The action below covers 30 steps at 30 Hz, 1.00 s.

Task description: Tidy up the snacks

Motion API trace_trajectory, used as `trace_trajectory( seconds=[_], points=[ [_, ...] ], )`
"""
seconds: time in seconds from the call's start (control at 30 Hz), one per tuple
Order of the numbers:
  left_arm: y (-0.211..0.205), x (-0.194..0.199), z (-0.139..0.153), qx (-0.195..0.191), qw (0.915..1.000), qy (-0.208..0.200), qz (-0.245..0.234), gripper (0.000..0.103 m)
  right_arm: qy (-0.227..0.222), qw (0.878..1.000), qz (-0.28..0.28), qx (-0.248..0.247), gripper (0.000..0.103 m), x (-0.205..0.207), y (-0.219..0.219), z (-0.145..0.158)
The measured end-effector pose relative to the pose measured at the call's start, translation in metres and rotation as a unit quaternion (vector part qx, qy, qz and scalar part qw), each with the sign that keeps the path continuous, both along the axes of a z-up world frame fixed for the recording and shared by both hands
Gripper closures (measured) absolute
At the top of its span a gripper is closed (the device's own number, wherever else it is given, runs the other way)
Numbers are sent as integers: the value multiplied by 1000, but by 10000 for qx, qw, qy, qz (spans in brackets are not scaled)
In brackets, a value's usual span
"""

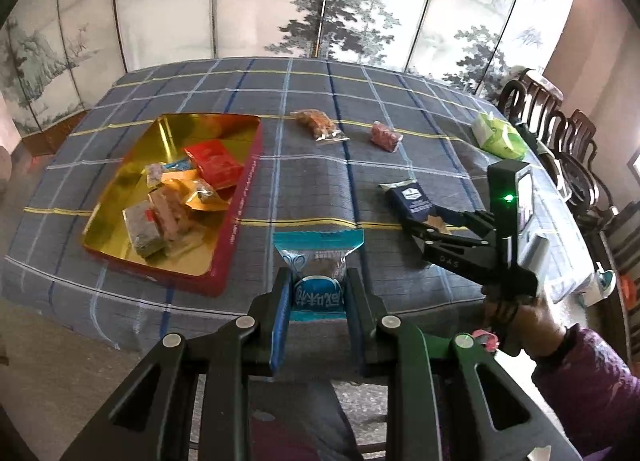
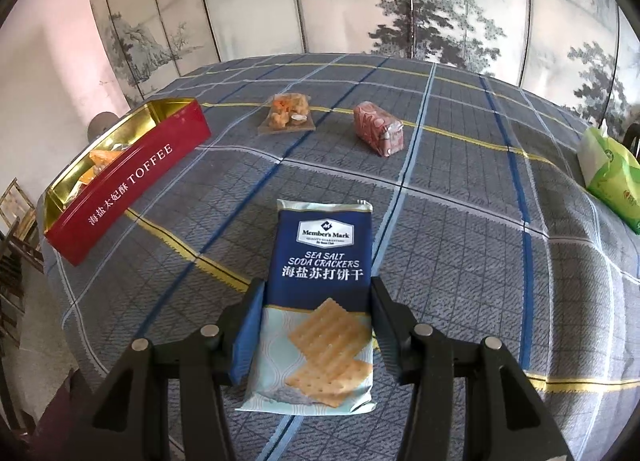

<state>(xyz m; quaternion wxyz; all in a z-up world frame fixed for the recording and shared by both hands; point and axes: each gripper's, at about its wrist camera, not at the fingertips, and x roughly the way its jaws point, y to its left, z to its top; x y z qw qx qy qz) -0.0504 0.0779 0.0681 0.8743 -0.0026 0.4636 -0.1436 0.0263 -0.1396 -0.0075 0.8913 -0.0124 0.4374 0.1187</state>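
The table [image 1: 320, 181], covered with a grey plaid cloth, stands in front of a painted folding screen [image 1: 320, 1]. A red toffee tin [image 1: 236, 221] with a gold interior lies open on the table's left part and holds several wrapped snacks. A green tissue pack [image 1: 498, 135] sits near the right edge.

The right gripper [image 2: 316, 325] angles steeply down toward the table. In the left wrist view, a hand [image 1: 516, 317] in a purple sleeve holds it from the right. Its jaws are clamped on the sides of a soda cracker pack [image 2: 320, 301]. The pack's long axis runs along the fingers and away from the camera, printed face up and text upright. Its far end looks to be at the cloth; actual contact cannot be told.

The left gripper [image 1: 318, 293] also points down over the near table edge. Its jaws are closed on a small blue-and-clear snack pouch [image 1: 318, 265], which stands upright between the pads. The pouch's blue sealed end is at the top, with its printed label inverted. It is just right of the tin's near corner.

Two further snacks lie apart at mid-table: a clear bag of orange pieces [image 2: 288, 113] and a pink wrapped block [image 2: 378, 129], its long axis diagonal.
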Motion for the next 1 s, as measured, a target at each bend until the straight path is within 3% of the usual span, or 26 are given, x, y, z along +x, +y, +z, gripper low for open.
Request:
trace_trajectory(
  seconds=[0.63,1.0],
  points=[
    [19,7,-14,91,9998,12,188,80,-49,10000,69,-35,52,-4,2,0],
    [54,14,-11,112,9986,82,501,80,-34,9999,81,-128,51,-3,5,0]
  ],
)
